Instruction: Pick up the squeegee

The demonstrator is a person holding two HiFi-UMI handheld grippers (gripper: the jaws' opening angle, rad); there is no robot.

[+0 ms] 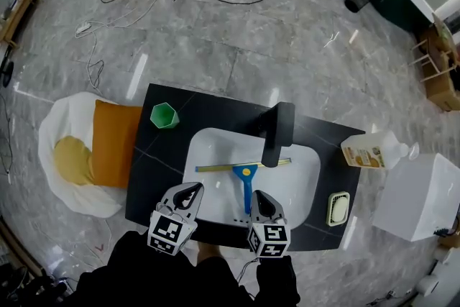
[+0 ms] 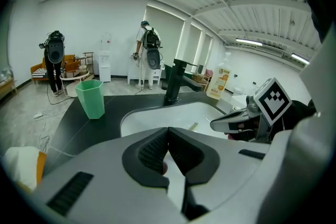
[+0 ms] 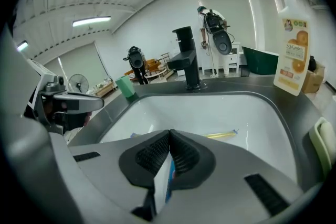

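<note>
Fingers (image 3: 152,155) pressed together both sides, nothing held. My right gripper (image 1: 256,194) btm ctr, poised over squeegee (image 1: 244,172) in sink (image 1: 215,147), lined up for grab; left gripper (image 1: 194,188) beside, spare.

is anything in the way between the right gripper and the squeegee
Nothing visible does. The squeegee lies in the white sink with its blue handle pointing at the right gripper, which hangs over the near rim, jaws shut. The black faucet stands on the far side, beyond the blade.
</note>
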